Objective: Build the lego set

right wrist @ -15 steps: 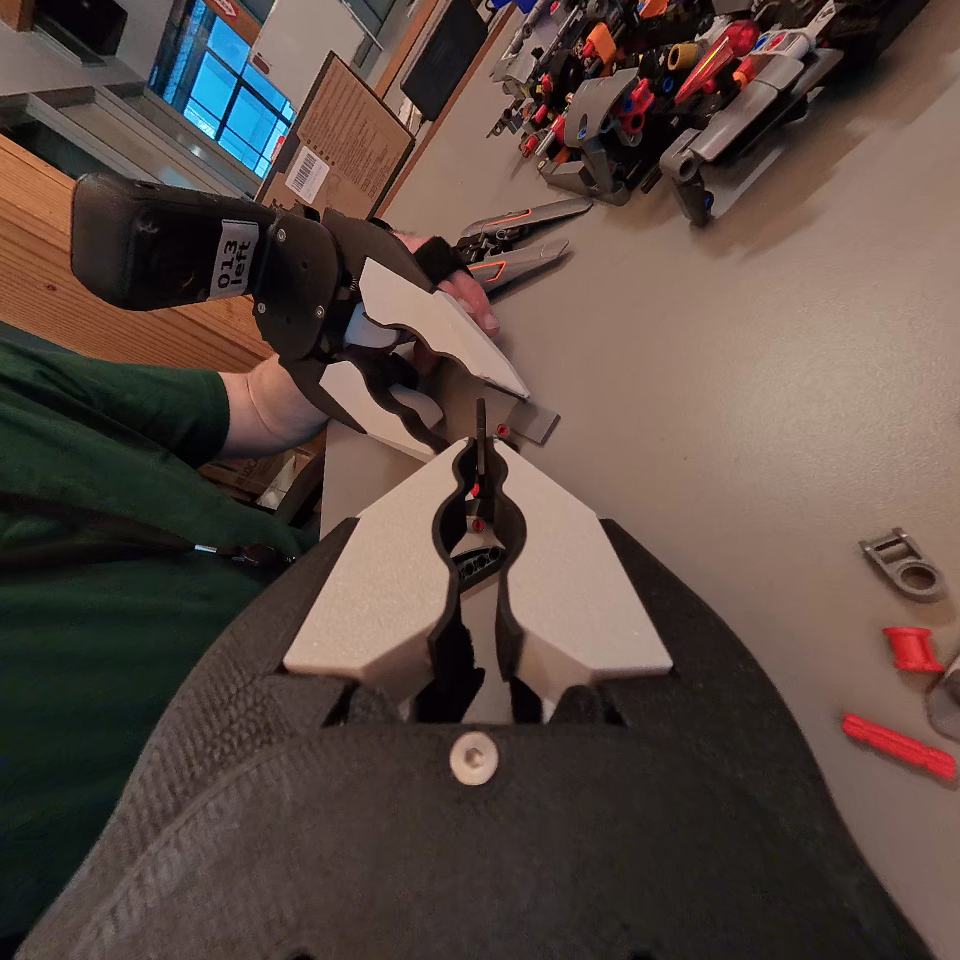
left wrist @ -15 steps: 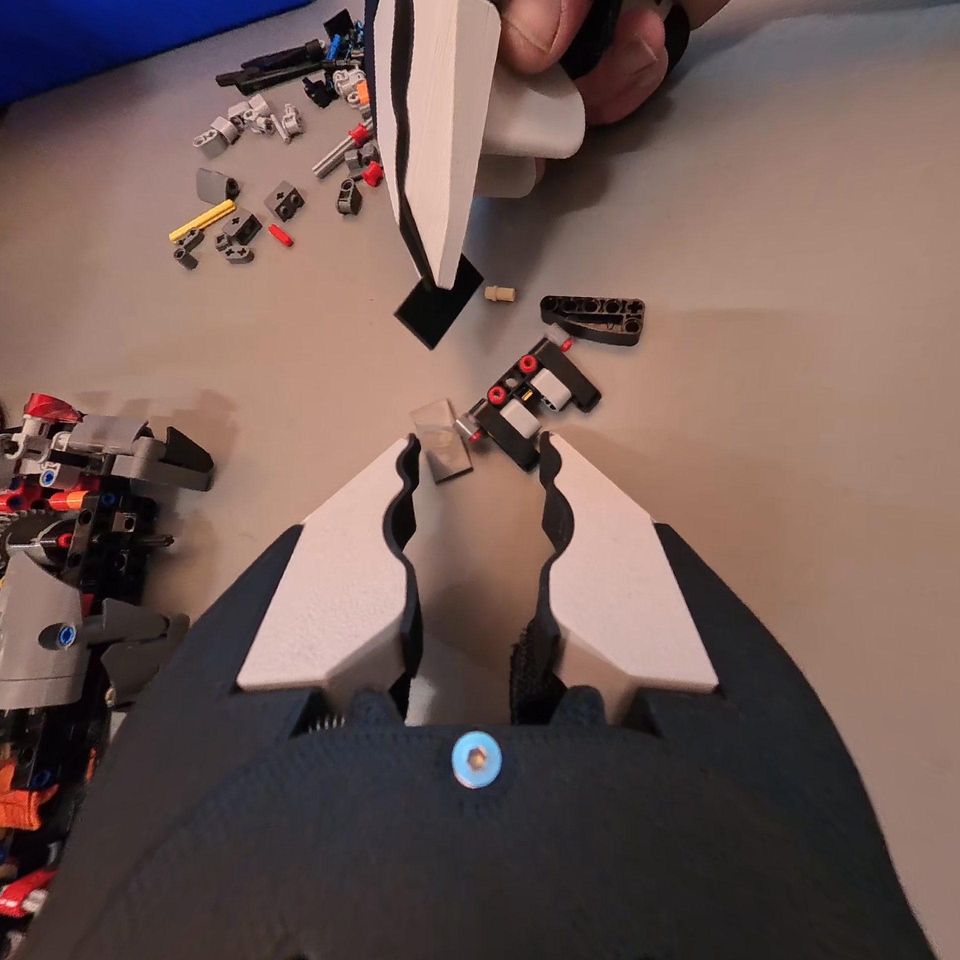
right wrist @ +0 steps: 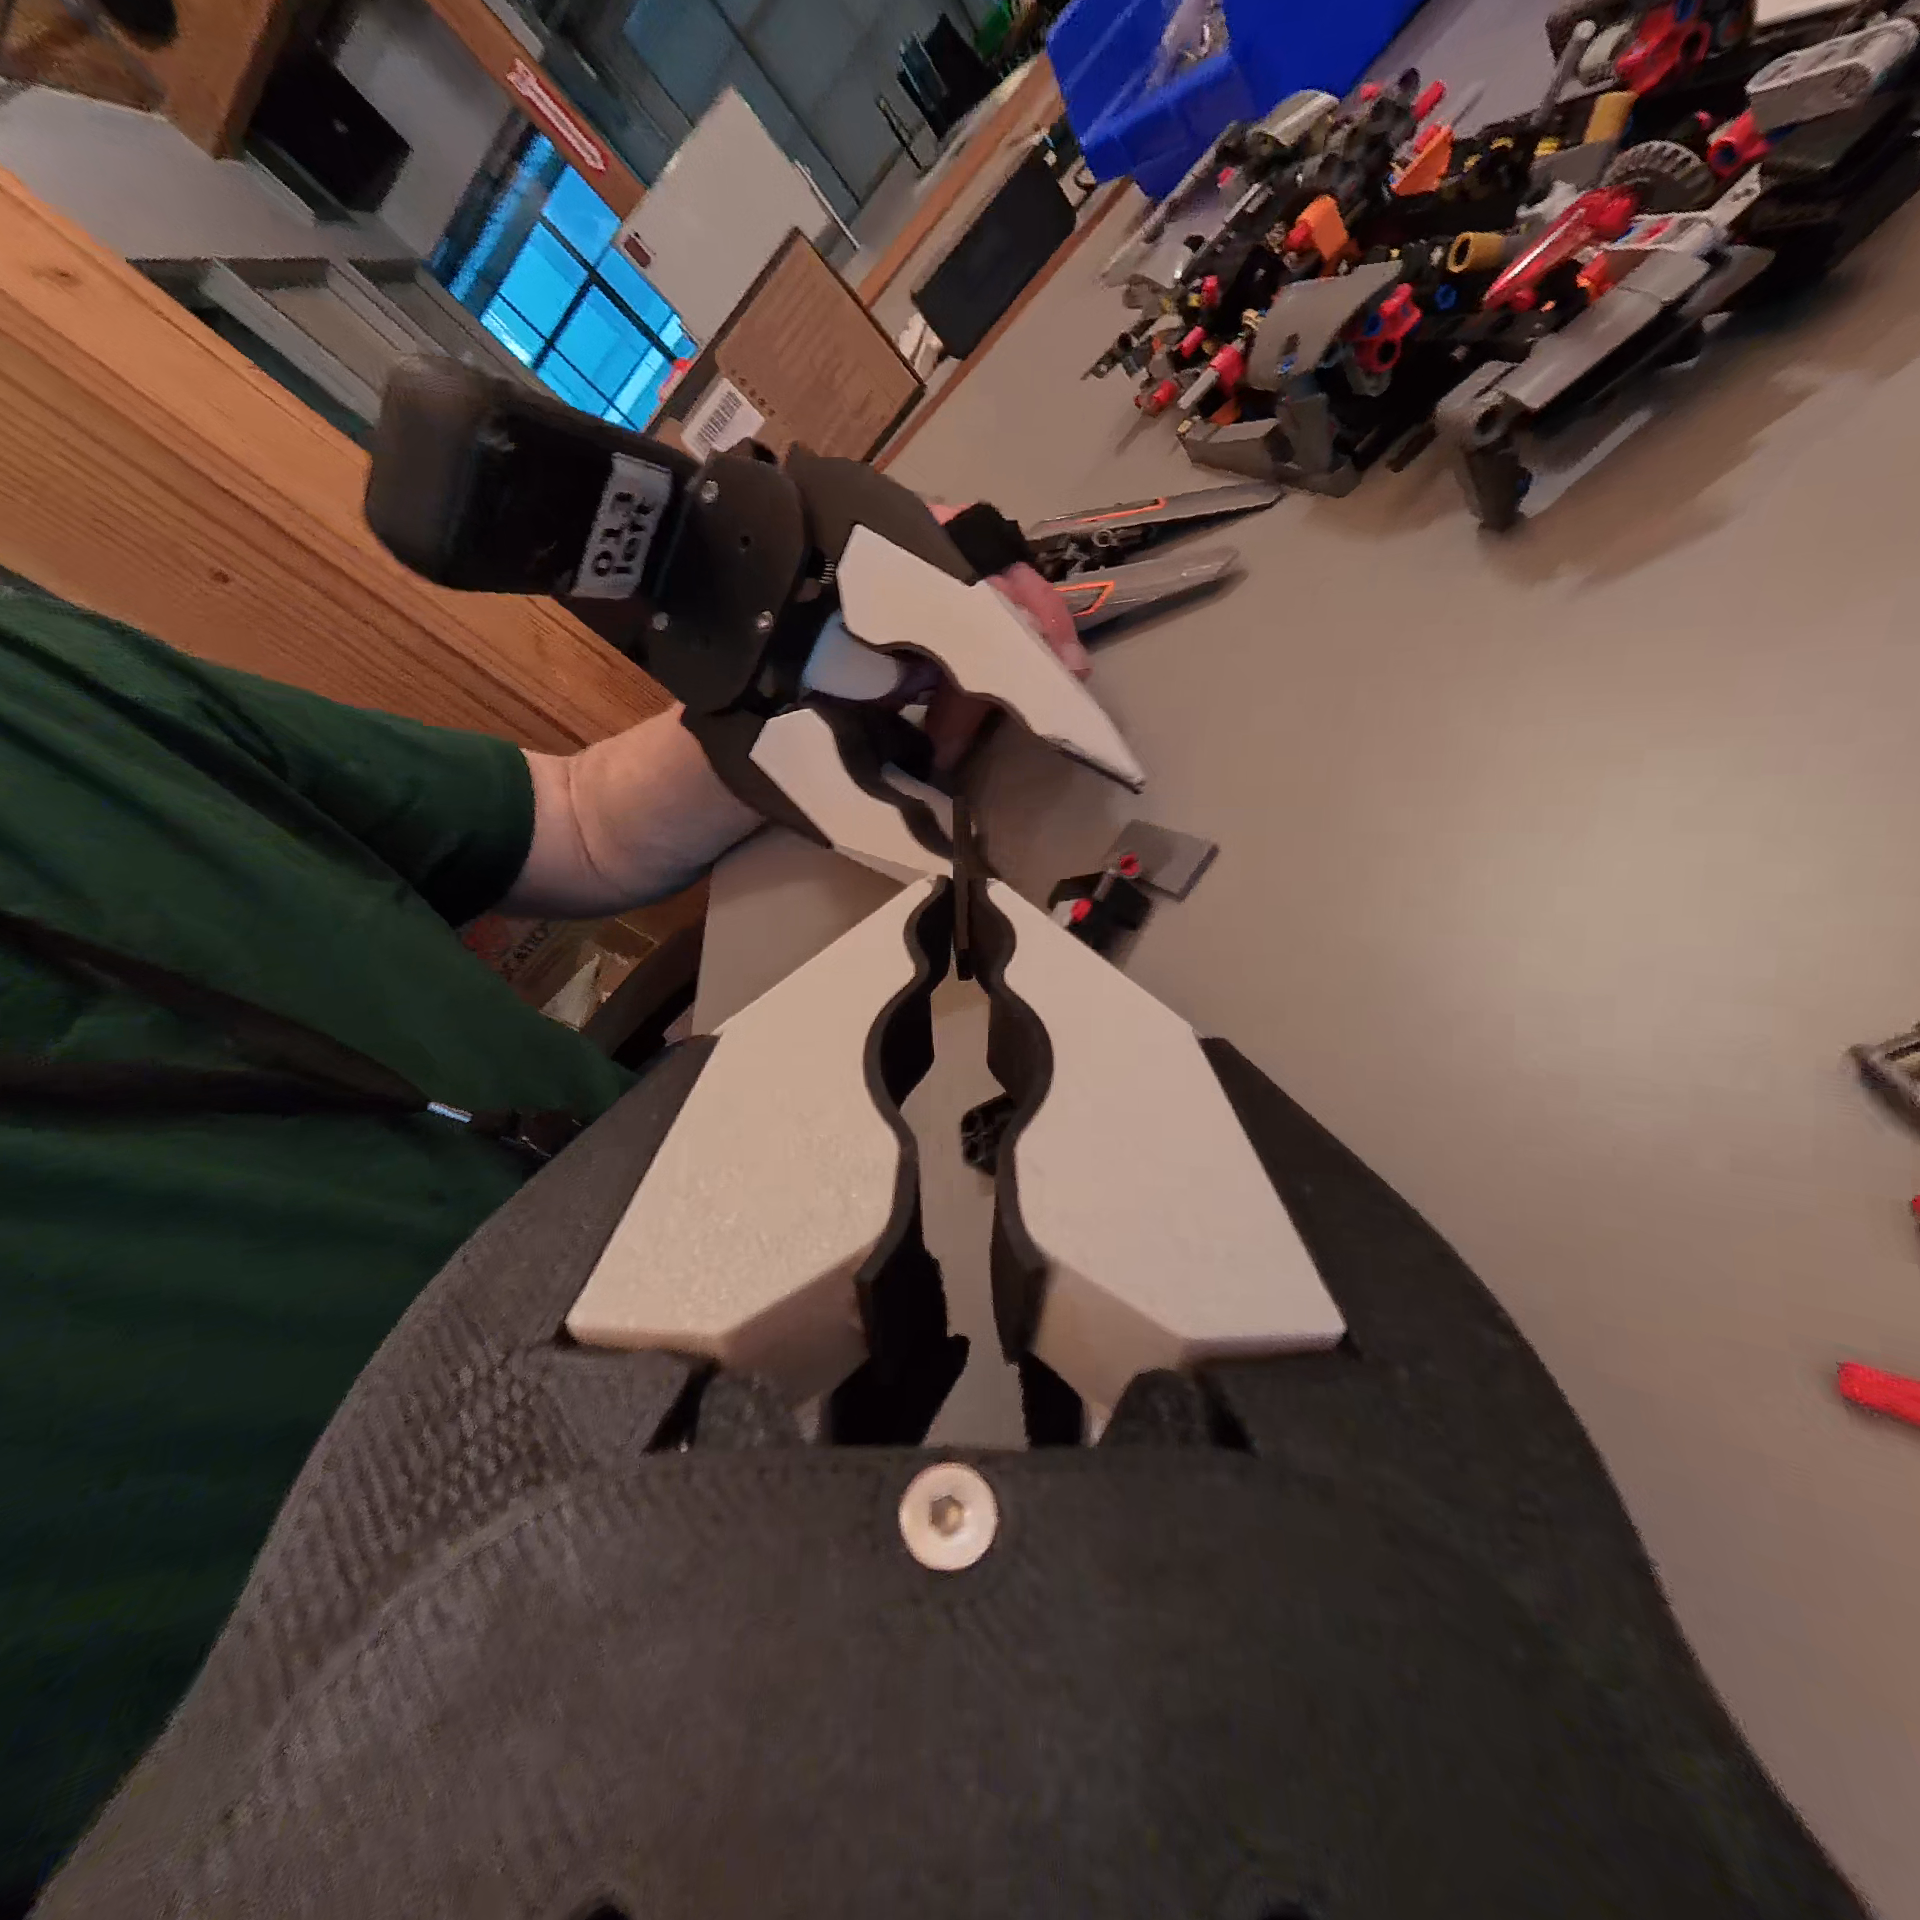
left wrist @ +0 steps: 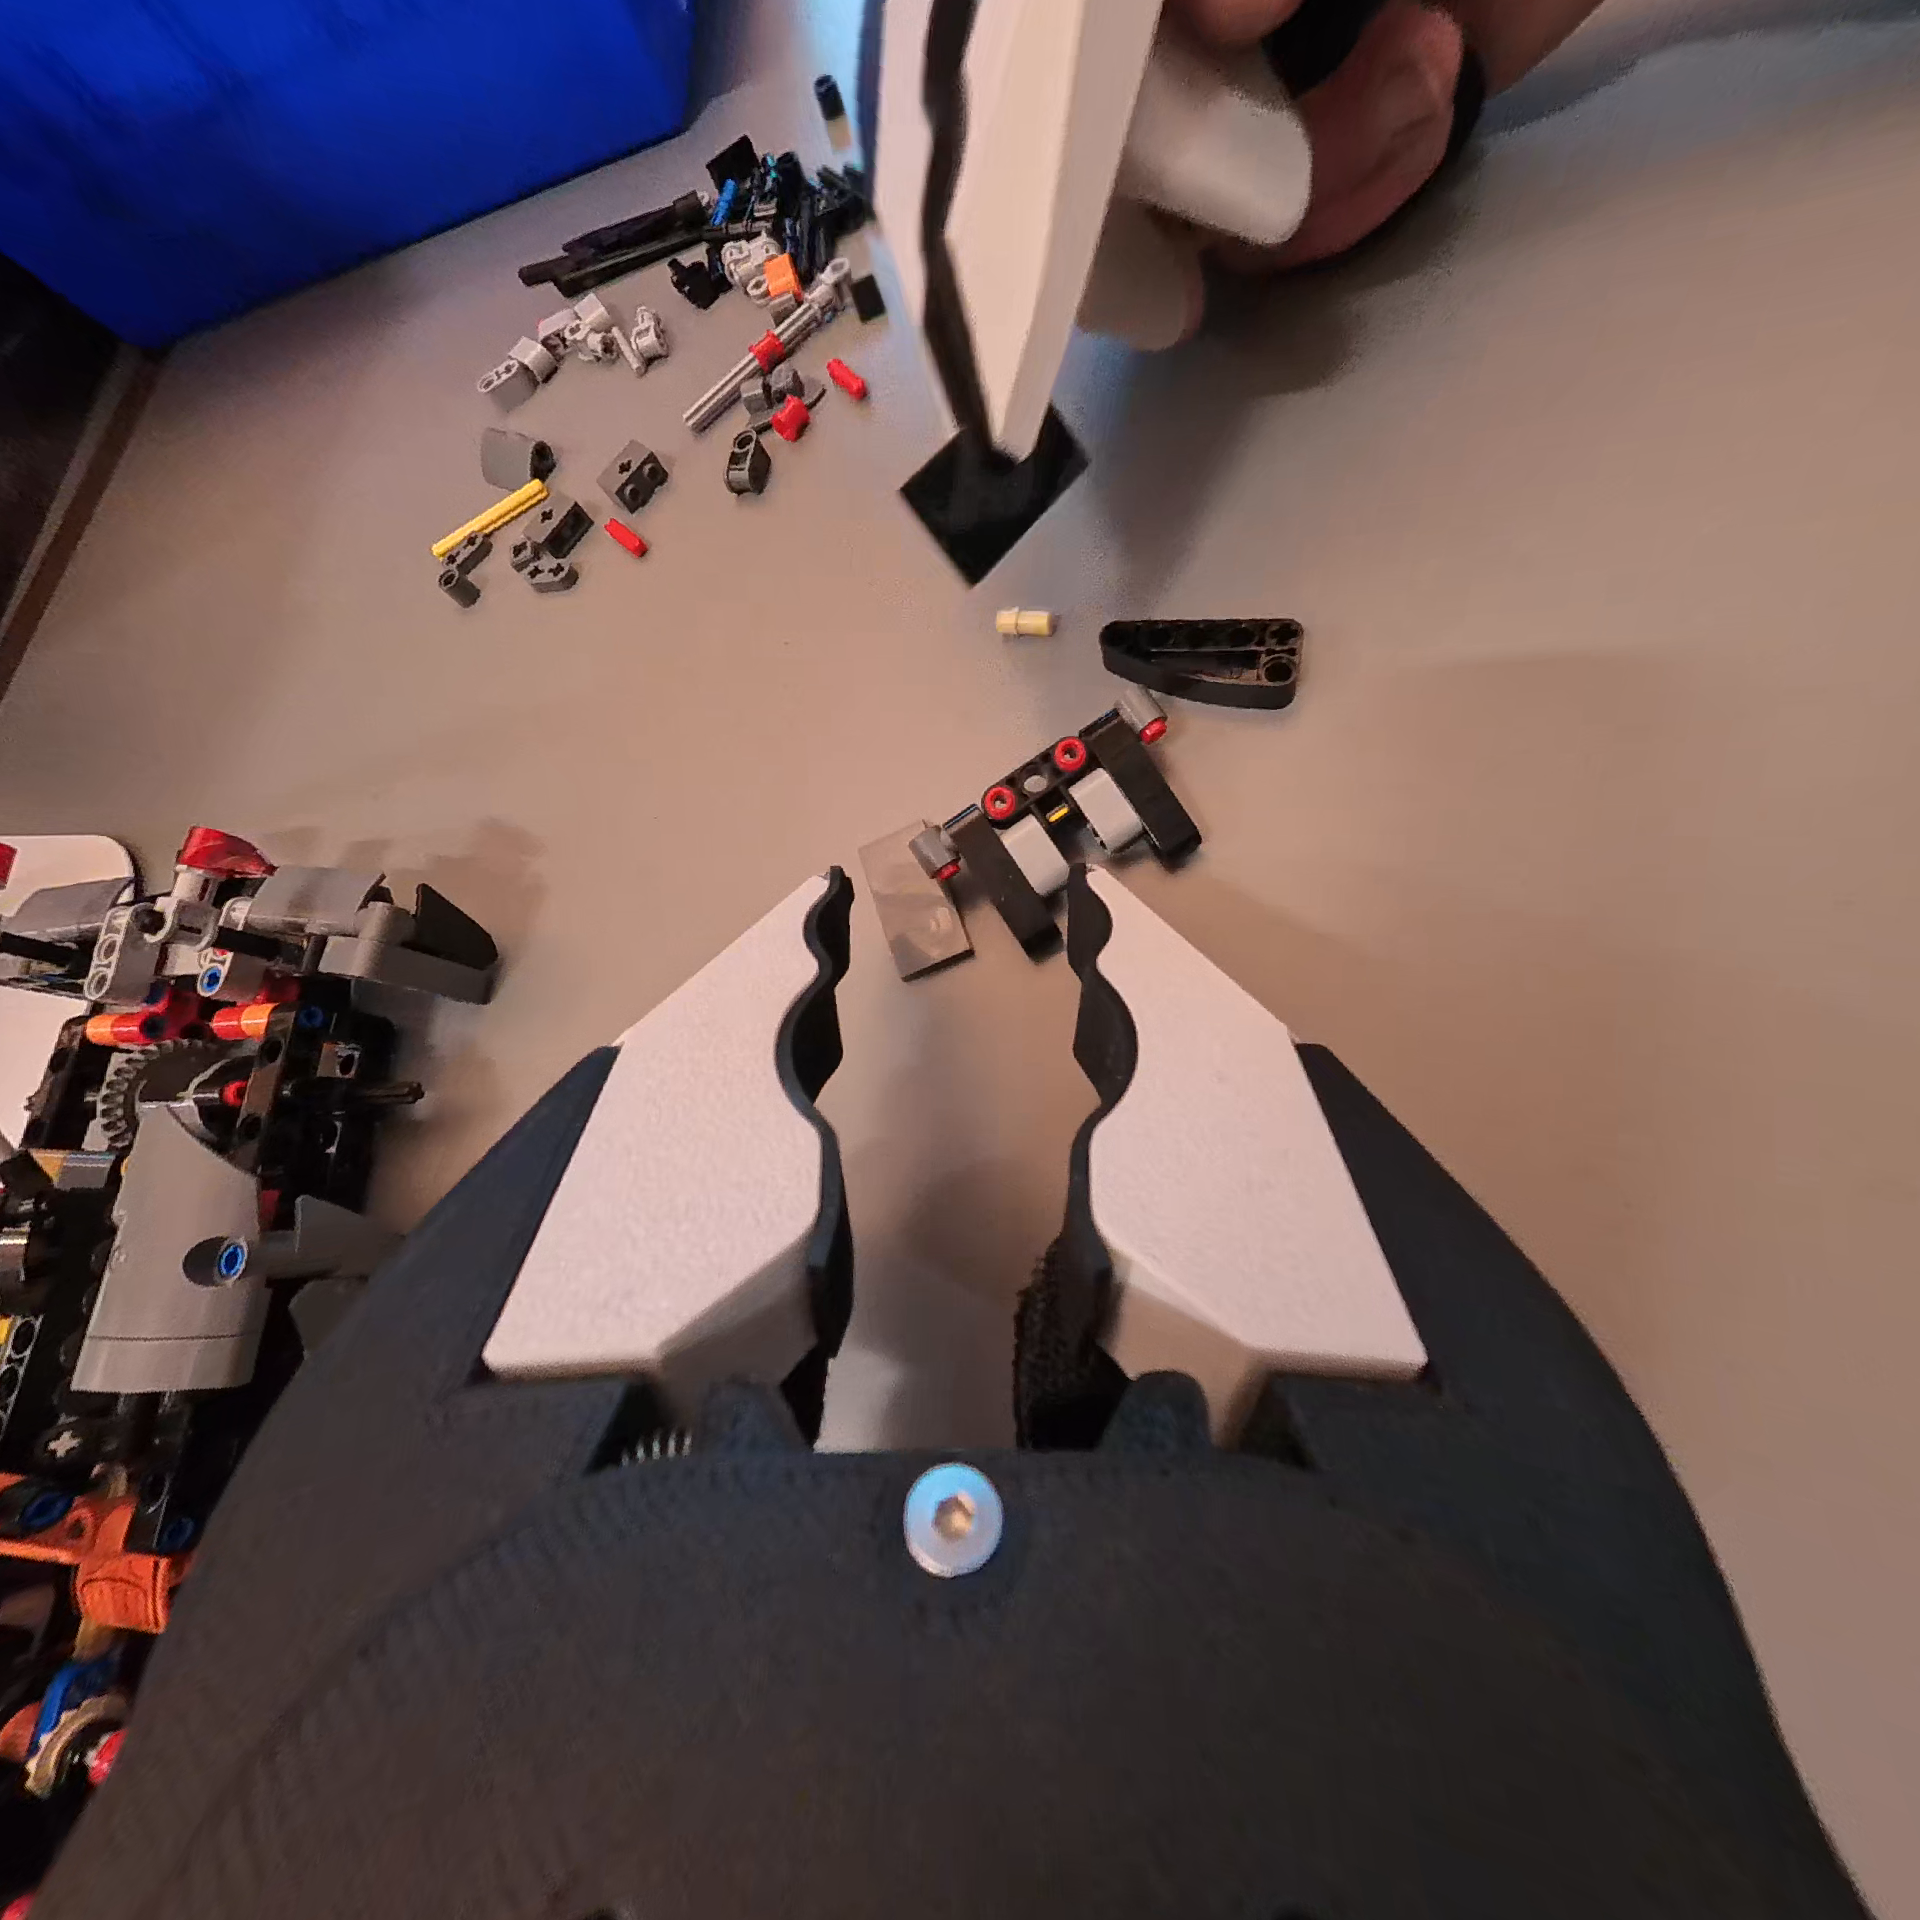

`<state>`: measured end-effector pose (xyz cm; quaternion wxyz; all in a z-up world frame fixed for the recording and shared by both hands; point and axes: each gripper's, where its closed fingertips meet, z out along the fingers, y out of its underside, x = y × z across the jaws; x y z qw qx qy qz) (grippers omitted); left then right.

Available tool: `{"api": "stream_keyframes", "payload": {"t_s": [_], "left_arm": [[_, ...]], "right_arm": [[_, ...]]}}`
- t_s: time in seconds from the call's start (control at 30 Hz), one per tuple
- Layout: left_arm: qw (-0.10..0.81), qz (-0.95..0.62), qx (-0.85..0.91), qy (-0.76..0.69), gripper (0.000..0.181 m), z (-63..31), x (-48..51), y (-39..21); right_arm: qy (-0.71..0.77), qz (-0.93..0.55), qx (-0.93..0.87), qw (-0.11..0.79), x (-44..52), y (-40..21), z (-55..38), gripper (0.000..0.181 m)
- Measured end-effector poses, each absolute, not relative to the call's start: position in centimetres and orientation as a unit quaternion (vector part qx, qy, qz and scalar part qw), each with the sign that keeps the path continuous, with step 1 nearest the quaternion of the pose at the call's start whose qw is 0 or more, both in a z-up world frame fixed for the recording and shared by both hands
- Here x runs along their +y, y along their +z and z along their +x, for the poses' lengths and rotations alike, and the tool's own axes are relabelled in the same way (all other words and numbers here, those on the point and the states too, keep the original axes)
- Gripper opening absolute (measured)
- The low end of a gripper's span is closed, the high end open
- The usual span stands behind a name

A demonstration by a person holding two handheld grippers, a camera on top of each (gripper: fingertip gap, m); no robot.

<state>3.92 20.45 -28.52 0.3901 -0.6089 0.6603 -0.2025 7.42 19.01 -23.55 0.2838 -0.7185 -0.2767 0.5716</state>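
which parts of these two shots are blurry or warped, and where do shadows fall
Left wrist view: the right gripper and the hand behind it are motion-smeared, the black plate casts no crisp shadow, and the small subassembly stays sharp. Right wrist view: fisheye bends the table; the background is soft.

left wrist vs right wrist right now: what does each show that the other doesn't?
Left wrist only: the loose parts pile, the tan pin, and the black plate face-on in the right gripper.
Right wrist only: the person's green sleeve and the room behind.
Both: the small black subassembly beside the grey tile, the open left gripper, and the big model.
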Motion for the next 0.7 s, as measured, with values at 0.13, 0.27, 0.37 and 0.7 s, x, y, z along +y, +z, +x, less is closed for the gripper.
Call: {"api": "stream_keyframes", "payload": {"t_s": [0.13,0.27,0.37,0.7], "left_arm": [[0.389,-0.608,0.663,-0.2,0.04,4.0,20.4,-28.6],[0.387,-0.606,0.666,-0.195,0.04,4.0,20.4,-28.8],[0.387,-0.606,0.667,-0.196,0.04,4.0,20.4,-28.8],[0.379,-0.606,0.674,-0.188,0.039,4.1,20.3,-29.2]], "right_arm": [[0.581,-0.706,-0.273,0.302,16.9,-22.9,8.5,0.001],[0.594,-0.688,-0.259,0.327,15.6,-21.9,10.0,0.001],[0.6,-0.676,-0.258,0.341,14.8,-21.4,10.7,0.001],[0.605,-0.666,-0.244,0.361,13.7,-20.8,11.9,0.0]]}}
